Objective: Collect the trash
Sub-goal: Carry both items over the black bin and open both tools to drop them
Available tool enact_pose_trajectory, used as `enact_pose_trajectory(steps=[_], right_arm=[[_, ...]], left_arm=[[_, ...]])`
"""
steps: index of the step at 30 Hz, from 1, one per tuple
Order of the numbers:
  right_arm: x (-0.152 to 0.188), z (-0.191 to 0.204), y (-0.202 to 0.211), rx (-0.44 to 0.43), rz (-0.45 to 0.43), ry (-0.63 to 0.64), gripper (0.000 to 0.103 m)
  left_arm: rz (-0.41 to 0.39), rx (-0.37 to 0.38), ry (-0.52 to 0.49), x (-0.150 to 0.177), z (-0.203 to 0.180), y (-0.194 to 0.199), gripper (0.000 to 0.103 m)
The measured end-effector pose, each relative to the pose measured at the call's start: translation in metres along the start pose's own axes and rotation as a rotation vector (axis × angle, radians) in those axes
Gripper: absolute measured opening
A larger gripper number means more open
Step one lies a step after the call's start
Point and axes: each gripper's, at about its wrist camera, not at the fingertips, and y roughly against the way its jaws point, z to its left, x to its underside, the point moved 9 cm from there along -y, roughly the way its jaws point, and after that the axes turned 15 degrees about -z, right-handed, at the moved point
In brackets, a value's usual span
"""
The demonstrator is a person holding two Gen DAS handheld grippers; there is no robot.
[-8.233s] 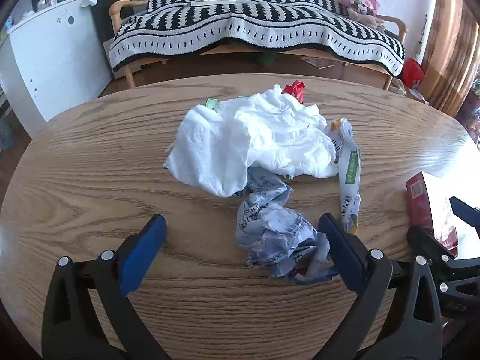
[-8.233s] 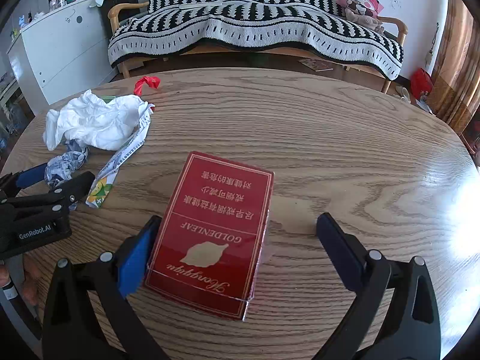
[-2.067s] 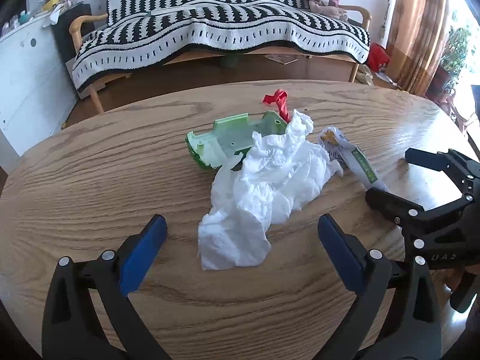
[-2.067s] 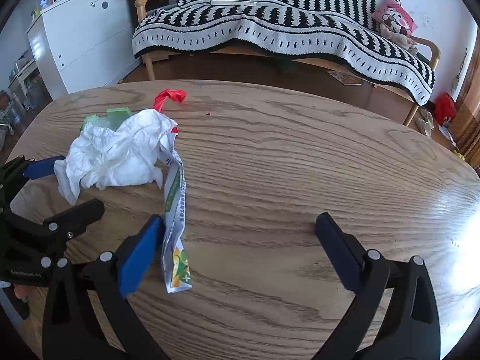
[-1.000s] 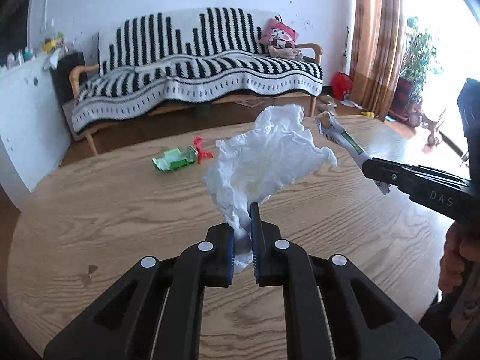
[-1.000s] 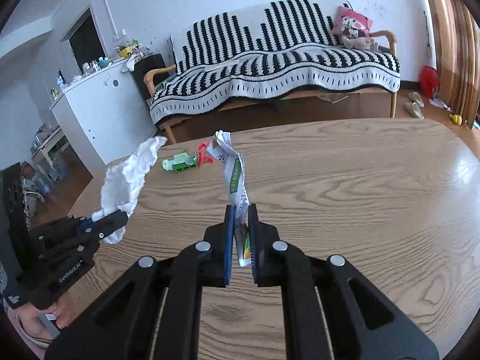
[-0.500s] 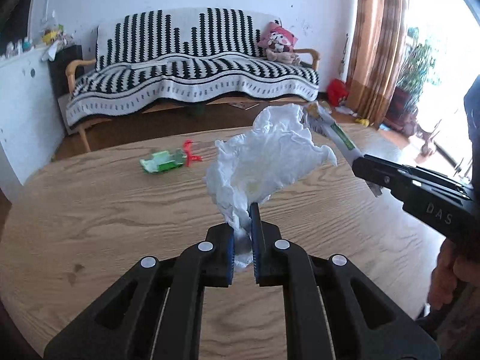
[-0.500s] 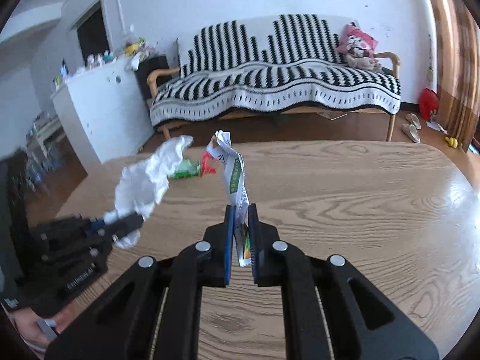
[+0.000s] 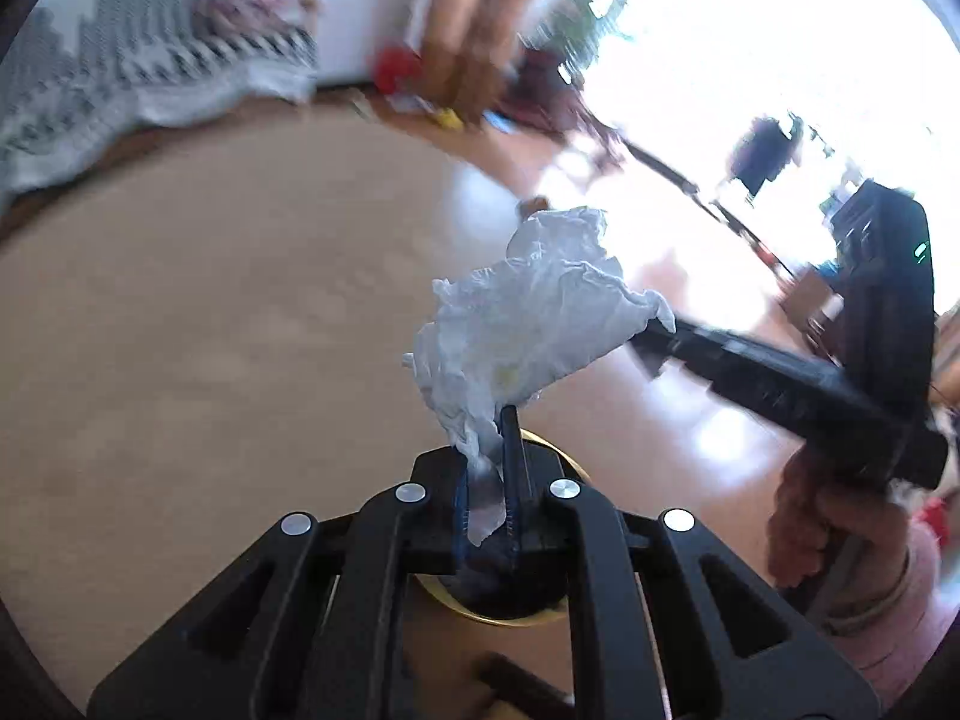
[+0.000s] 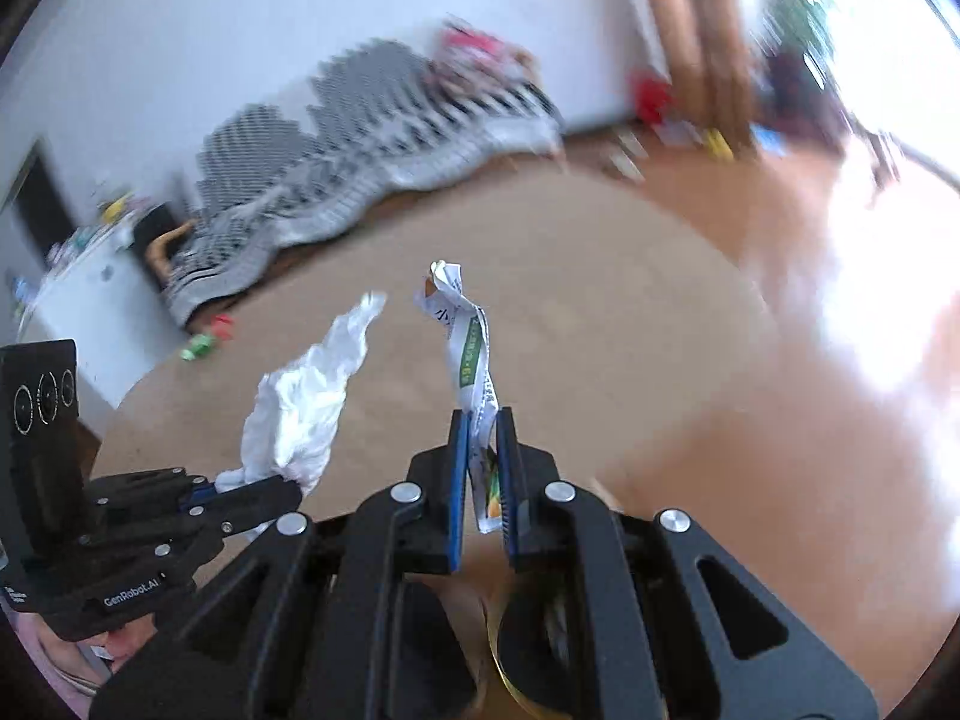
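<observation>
My left gripper (image 9: 485, 420) is shut on a crumpled white tissue (image 9: 528, 312), held in the air above the round wooden table (image 9: 180, 312); the tissue also shows in the right wrist view (image 10: 312, 396). My right gripper (image 10: 480, 420) is shut on a twisted white and green wrapper (image 10: 471, 354). The right gripper's body (image 9: 780, 366) shows at the right of the left wrist view. A round bin with a gold rim (image 9: 480, 615) lies right below both grippers. A green plastic piece (image 10: 198, 349) and a red scrap (image 10: 222, 324) lie on the far side of the table.
Both views are blurred by motion. A sofa with a black and white striped cover (image 10: 360, 144) stands beyond the table. A white cabinet (image 10: 78, 300) is at the left. Bright window light washes out the right side.
Both grippers have swung to the right and down with their trash still held. The gold-rimmed bin has come into view under them.
</observation>
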Motion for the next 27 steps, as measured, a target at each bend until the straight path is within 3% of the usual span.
enact_pose_trajectory(steps=[4, 7, 12, 18, 21, 22, 23, 24, 25, 26, 27], right_arm=[[0.066, -0.074, -0.001, 0.024, 0.110, -0.207, 0.010], [0.107, -0.101, -0.014, 0.030, 0.175, -0.273, 0.010], [0.129, -0.117, -0.021, 0.011, 0.211, -0.344, 0.010], [0.123, -0.131, -0.018, 0.008, 0.195, -0.393, 0.010], [0.122, -0.138, -0.021, 0.015, 0.213, -0.431, 0.010], [0.125, -0.140, -0.022, 0.017, 0.243, -0.454, 0.013], [0.127, -0.142, -0.022, 0.023, 0.264, -0.466, 0.018], [0.127, -0.143, -0.021, 0.027, 0.267, -0.470, 0.046], [0.123, -0.144, -0.018, 0.037, 0.244, -0.459, 0.081], [0.118, -0.145, -0.014, 0.046, 0.219, -0.447, 0.090], [0.114, -0.146, -0.010, 0.059, 0.204, -0.432, 0.091]], left_arm=[[0.185, 0.016, 0.040, 0.064, -0.027, -0.054, 0.008], [0.280, -0.044, 0.000, 0.092, -0.025, -0.073, 0.008], [0.307, -0.084, -0.053, 0.102, -0.037, -0.083, 0.008], [0.344, -0.092, -0.071, 0.112, -0.048, -0.090, 0.008], [0.349, -0.134, -0.093, 0.112, -0.036, -0.089, 0.010], [0.354, -0.147, -0.092, 0.114, -0.037, -0.090, 0.023], [0.359, -0.149, -0.083, 0.115, -0.036, -0.089, 0.052], [0.350, -0.147, -0.077, 0.113, -0.037, -0.086, 0.071], [0.315, -0.143, -0.076, 0.106, -0.039, -0.084, 0.093], [0.272, -0.141, -0.086, 0.099, -0.039, -0.080, 0.094], [0.239, -0.142, -0.107, 0.091, -0.040, -0.073, 0.094]])
